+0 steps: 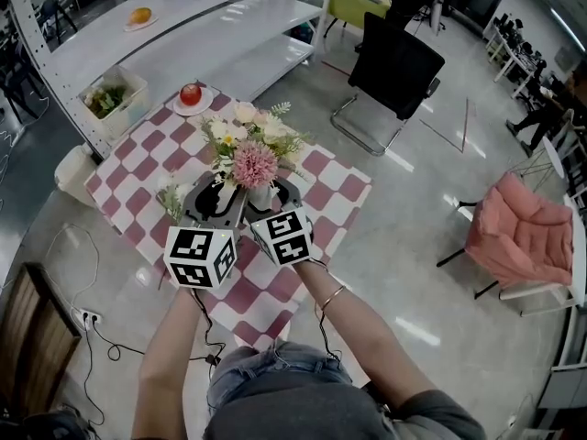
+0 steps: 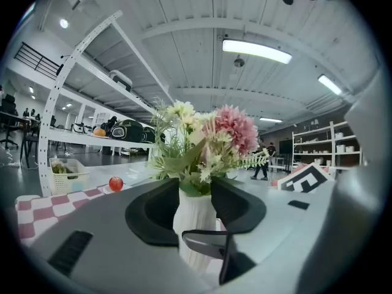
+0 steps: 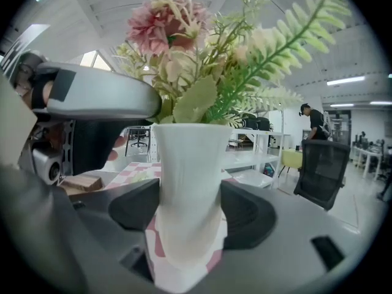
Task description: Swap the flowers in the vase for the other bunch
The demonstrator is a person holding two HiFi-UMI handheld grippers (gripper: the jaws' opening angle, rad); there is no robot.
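Observation:
A white ribbed vase [image 3: 187,182] stands on the pink-and-white checked table [image 1: 151,149] and holds a bunch of pink and cream flowers [image 1: 249,154] with fern leaves. My right gripper [image 3: 187,210] is shut on the vase's body, with both pads against its sides. My left gripper [image 2: 195,204] is open around the vase's neck [image 2: 196,219], just under the flowers [image 2: 205,143]. In the head view both grippers [image 1: 223,183] [image 1: 275,186] meet at the vase from the near side. A second bunch [image 1: 171,200], green and white, lies on the table left of my left gripper.
A red apple [image 1: 190,94] on a small plate sits at the table's far corner. A white shelf rack [image 1: 183,26] stands behind it, with a basket of greens [image 1: 112,99] at the rack's foot. A black chair [image 1: 394,71] and a pink chair [image 1: 518,236] stand on the floor to the right.

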